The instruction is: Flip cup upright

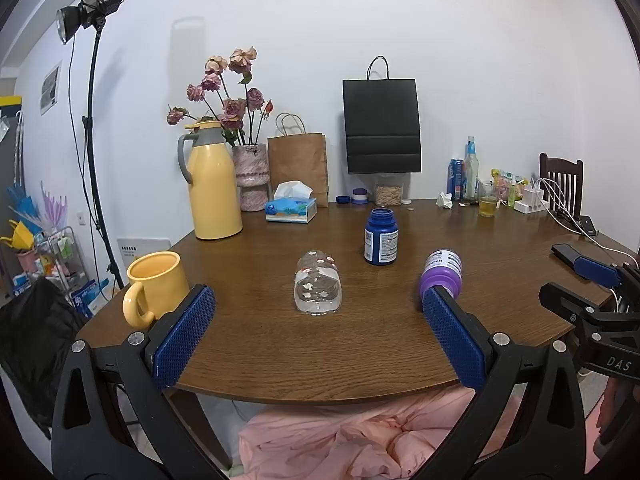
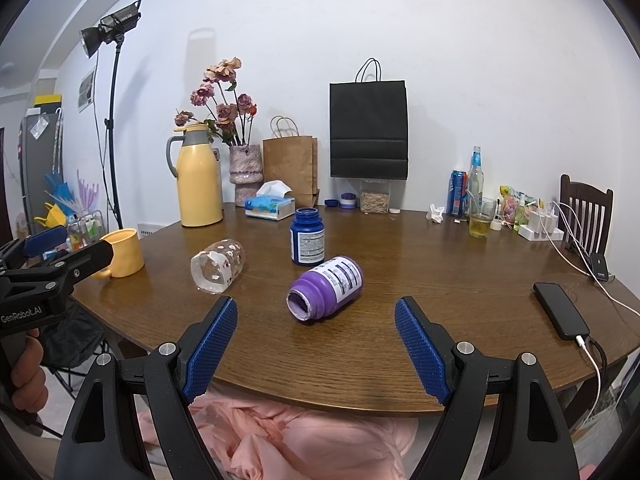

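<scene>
Both grippers hover level at the counter's near edge, the left gripper [image 1: 318,328] and the right gripper [image 2: 316,344] each spread wide and holding nothing. One clear glass cup [image 1: 318,288] lies on its side mid-counter between one upright yellow mug [image 1: 154,286] and two bottles (the purple bottle [image 2: 326,288] toppled, the blue bottle [image 2: 307,237] upright). Bare wood [image 2: 440,276] surrounds the cup.
</scene>
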The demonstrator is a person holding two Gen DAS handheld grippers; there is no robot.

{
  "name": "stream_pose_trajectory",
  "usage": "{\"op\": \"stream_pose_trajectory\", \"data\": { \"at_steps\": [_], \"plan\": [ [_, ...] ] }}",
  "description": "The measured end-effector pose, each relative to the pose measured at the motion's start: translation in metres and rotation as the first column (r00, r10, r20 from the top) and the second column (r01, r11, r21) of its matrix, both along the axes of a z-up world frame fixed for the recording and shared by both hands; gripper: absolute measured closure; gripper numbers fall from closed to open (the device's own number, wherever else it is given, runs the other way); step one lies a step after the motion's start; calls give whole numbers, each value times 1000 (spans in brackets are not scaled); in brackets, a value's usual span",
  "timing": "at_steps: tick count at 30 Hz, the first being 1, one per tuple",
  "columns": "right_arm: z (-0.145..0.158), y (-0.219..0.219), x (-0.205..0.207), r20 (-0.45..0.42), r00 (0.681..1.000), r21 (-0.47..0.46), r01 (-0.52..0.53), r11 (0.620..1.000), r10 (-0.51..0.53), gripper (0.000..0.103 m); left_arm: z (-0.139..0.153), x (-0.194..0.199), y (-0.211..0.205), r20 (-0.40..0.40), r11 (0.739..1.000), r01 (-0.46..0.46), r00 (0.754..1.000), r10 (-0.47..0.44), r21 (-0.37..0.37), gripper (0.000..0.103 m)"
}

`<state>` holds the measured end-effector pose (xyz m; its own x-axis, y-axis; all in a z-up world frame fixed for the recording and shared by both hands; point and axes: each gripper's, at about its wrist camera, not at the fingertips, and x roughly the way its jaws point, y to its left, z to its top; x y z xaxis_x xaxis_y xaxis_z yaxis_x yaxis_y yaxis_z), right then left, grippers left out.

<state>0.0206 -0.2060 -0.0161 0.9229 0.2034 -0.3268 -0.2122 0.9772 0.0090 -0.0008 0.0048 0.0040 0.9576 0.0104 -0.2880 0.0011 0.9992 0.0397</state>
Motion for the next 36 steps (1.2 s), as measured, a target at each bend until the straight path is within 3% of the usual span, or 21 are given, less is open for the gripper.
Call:
{"op": "stream_pose_trajectory", "data": {
  "at_steps": [36],
  "plan": [
    [-2,7,-3,-1,1000,-4,-4,1000,4,18,-7,0,-2,-3,1000,3,1000,-3,7,0]
  ]
}}
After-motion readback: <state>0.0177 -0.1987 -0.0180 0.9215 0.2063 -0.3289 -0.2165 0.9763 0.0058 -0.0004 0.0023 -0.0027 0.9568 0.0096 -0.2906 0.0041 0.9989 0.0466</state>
